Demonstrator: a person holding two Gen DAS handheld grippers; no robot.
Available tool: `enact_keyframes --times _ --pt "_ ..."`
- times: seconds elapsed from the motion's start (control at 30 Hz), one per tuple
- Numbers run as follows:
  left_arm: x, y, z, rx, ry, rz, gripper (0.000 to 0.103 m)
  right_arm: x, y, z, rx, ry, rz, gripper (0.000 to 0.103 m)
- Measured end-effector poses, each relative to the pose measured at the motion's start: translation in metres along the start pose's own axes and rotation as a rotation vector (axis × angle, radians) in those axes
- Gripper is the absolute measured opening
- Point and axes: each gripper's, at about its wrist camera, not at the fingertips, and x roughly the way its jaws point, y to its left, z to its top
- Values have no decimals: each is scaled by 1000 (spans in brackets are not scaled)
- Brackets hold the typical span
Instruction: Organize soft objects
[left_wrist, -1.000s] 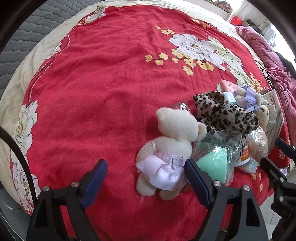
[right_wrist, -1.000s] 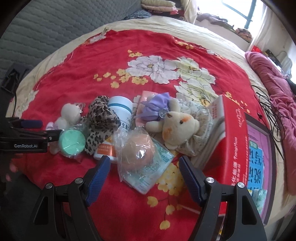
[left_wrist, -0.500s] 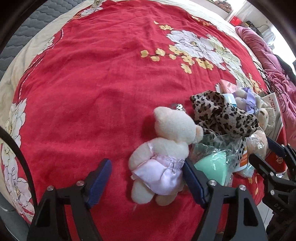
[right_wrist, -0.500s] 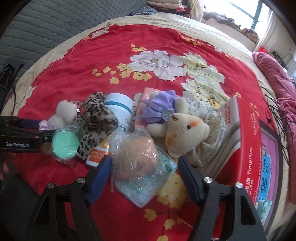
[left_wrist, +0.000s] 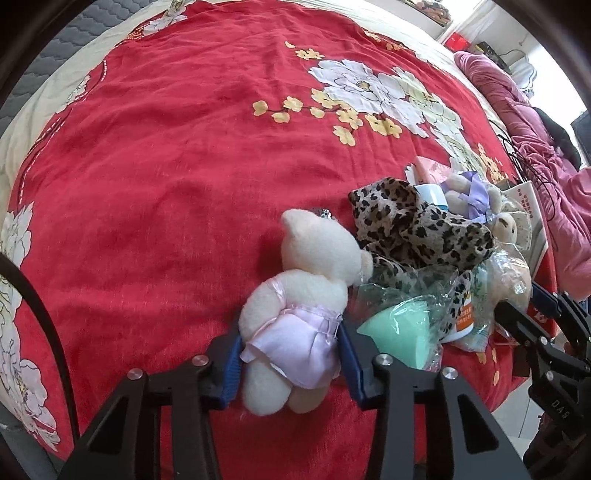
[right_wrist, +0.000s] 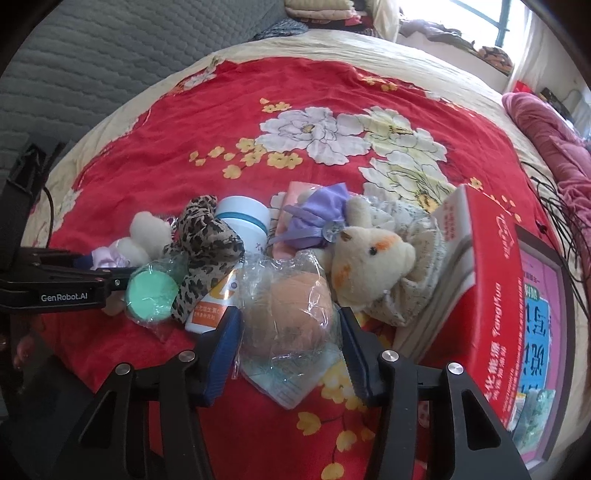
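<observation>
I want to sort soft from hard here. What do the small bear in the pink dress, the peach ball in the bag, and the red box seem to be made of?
Bear in the pink dress: fuzzy cream plush, with a shiny, satin-like skirt. Peach ball: matte, probably sponge or foam, inside crinkly clear plastic. Red box: smooth printed cardboard with crisp, straight edges, so it looks hard.

**Colours and patterns on the bed**

A red bedspread (left_wrist: 166, 184) carries white and yellow flowers and a cream border. The cream plush bear (left_wrist: 314, 273) wears a pale lilac satin skirt. Beside it lie a tan-and-black leopard-print fabric piece (left_wrist: 417, 229), a mint-green sponge in clear plastic wrap (right_wrist: 153, 293) and a peach one (right_wrist: 291, 314).
</observation>
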Motion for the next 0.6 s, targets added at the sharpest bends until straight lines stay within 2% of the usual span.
enact_keyframes --times 0.2,0.47,0.6 --pt "-11 7 -6 -16 -11 -6 45 -9 -3 -6 20 -1 9 55" --pt "-25 23 -11 -32 -32 39 41 -24 1 -8 38 -32 20 55" --pt "-41 19 -14 -25 -70 61 41 -35 4 -8 44 -52 25 55"
